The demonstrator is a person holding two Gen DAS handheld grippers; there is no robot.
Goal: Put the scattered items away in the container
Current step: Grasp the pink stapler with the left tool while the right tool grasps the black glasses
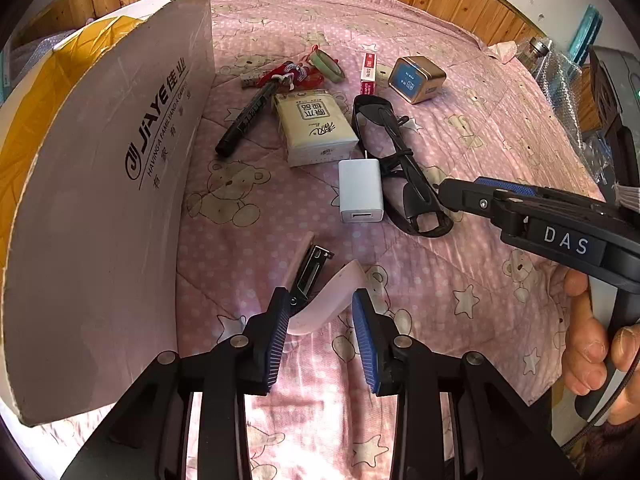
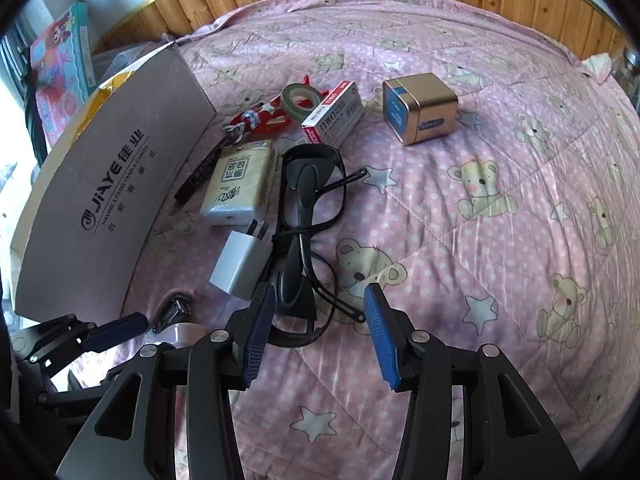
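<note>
Fingers (image 1: 280,332) of our left gripper (image 1: 322,338) stand open around the pink stapler (image 1: 316,292) beside the cardboard box (image 1: 100,184), where its hinged top may slip, while our right gripper (image 2: 318,336) gapes over the black glasses (image 2: 308,216), whose arms could snag the white charger (image 2: 240,264).

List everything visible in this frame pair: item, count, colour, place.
Cardboard box: 1, grey-white, left on bed.
Black marker pen: 1, beside box.
Tissue pack: 1, cream, centre.
USB charger plug: 1, white, beside glasses.
Black-framed glasses: 1, centre.
Stapler: 1, pink, at left gripper.
Staple box: 1, red-white, far.
Tape roll: 1, green, far.
Red trinket: 1, far.
Gold tin: 1, blue label, far right.
Pink quilt: 1, underneath.
Left hand-held gripper: open.
Right hand-held gripper: open.
</note>
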